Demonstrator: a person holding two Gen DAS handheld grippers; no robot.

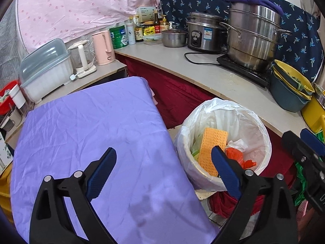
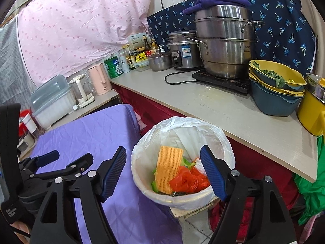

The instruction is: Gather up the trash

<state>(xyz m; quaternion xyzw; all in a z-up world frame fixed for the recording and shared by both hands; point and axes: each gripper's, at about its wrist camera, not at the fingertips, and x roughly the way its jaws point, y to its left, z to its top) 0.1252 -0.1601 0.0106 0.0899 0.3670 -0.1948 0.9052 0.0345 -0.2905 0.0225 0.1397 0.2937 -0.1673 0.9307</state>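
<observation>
both the left gripper and right gripper gape wide, empty. at two o'clock, the thin liner looks soft, slippery, light; pinch its rim.

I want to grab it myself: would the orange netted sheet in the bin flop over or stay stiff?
Probably light and bendy: the orange foam net shows open mesh holes. It leans upright against the bin liner unsupported, so it likely holds some shape. It may squash easily.

The left gripper hangs with fingers spread wide and empty over a purple cloth, the lined bin just right holding yellow foam netting and orange plastic.
</observation>
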